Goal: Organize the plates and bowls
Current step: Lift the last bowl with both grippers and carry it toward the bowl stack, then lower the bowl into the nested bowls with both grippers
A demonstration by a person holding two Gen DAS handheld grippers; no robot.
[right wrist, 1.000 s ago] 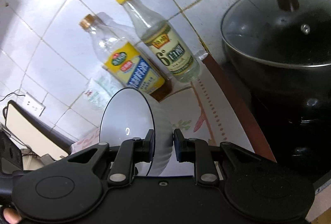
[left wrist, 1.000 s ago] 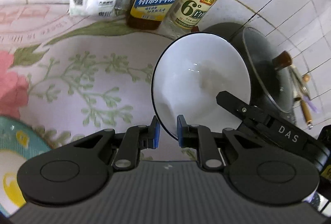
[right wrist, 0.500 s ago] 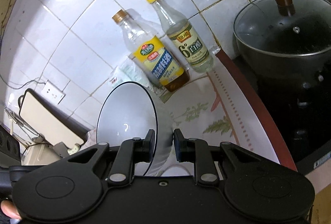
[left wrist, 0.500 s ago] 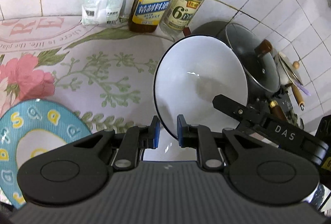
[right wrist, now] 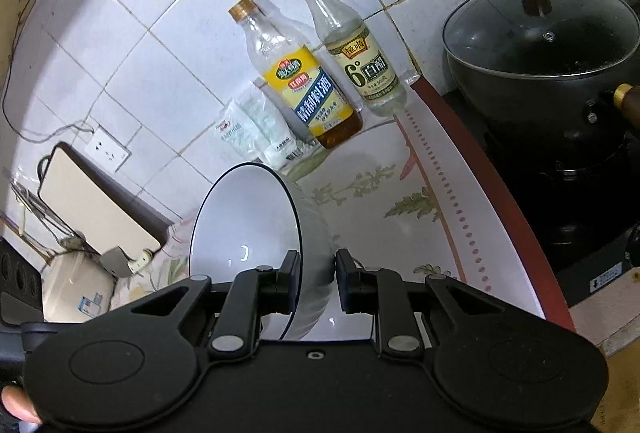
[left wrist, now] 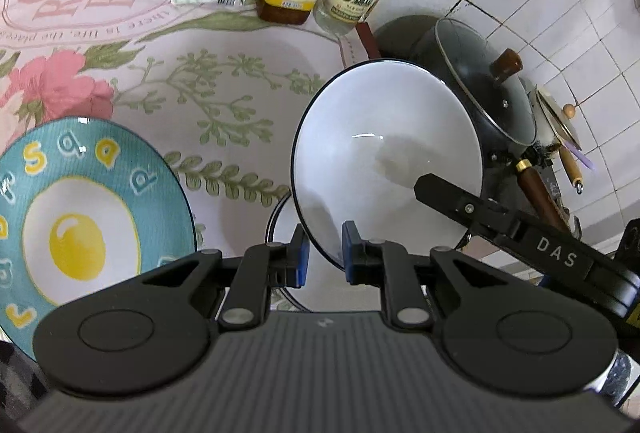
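Between your two grippers hangs one white bowl, lifted clear of the flowered cloth and tipped up on edge, mouth facing your left side. Your left gripper is pinched narrow on the bowl's near rim, blue pads either side of the dark edge. Your right gripper is nipped just as narrow on the same bowl, one finger inside the mouth and one on the ribbed outer wall; its black finger shows in the left wrist view reaching into the bowl from the right.

The relation that counts: the egg-patterned plate lies flat on the cloth to the left of your left gripper, low and near, and directly under the held bowl a second dark round rim shows on the cloth, mostly hidden behind the left gripper's fingers. I cannot tell whether that is a bowl or a plate. If nesting is the aim, that rim is the likelier target, straight below your pads; the left hand is the nearer one to both.

The bowl's mouth stands close to vertical, so you would probably need to roll it level before lowering. The lidded pot and the two bottles sit beyond the grippers.
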